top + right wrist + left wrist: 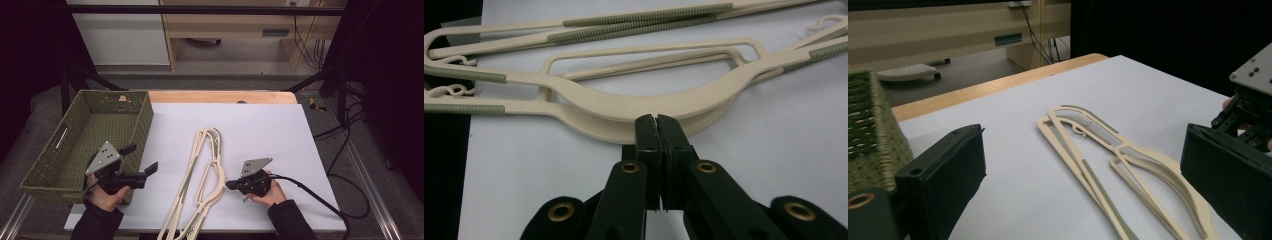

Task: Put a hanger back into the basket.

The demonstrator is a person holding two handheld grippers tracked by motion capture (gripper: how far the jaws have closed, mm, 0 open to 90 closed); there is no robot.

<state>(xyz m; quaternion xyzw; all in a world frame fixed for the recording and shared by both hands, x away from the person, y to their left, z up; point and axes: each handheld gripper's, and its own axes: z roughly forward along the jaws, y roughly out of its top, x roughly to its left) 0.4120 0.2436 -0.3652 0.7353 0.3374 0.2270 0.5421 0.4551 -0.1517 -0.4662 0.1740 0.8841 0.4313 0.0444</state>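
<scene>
On white table, two cream hangers (pixel 200 180), right gripper (pixel 229 185) pressed together, left gripper (pixel 140 160) spread

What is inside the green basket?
The green basket looks empty: its woven floor and far walls show bare. The left gripper and hand cover the near right corner, so that bit stays hidden.

Two cream hangers (pixel 202 185) stacked flat; on white sheet (pixel 260 130)
</scene>
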